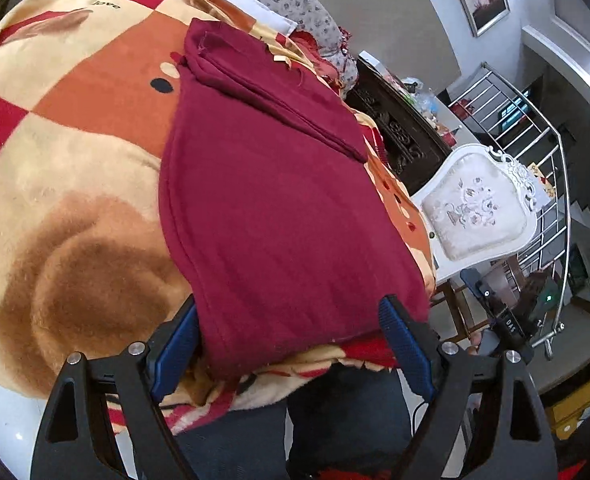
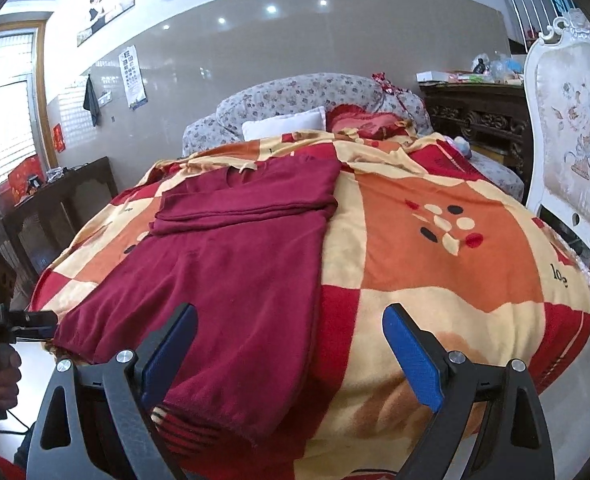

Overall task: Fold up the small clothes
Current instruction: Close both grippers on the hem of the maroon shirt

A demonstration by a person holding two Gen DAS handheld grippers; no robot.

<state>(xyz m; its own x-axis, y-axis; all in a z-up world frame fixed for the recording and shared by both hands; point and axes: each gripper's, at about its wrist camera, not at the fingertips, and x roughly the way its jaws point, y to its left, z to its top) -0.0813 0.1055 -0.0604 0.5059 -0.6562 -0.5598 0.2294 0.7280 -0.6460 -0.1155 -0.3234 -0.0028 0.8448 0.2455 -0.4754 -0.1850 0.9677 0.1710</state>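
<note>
Now: hem at both grippers, garment lengthwise ahead

Maroon top (image 2: 231, 256) lies flat on the checked blanket (image 2: 435, 272), sleeves folded across near the collar. Long axis runs from the near hem away toward the pillow (image 2: 283, 126). Left gripper (image 1: 291, 344) straddles the hem, jaws wide, nothing pinched. Right gripper (image 2: 291, 352) released too; hem corner sits by its left pad, mostly blanket between the pads. Left looks better centred on the hem.
</note>
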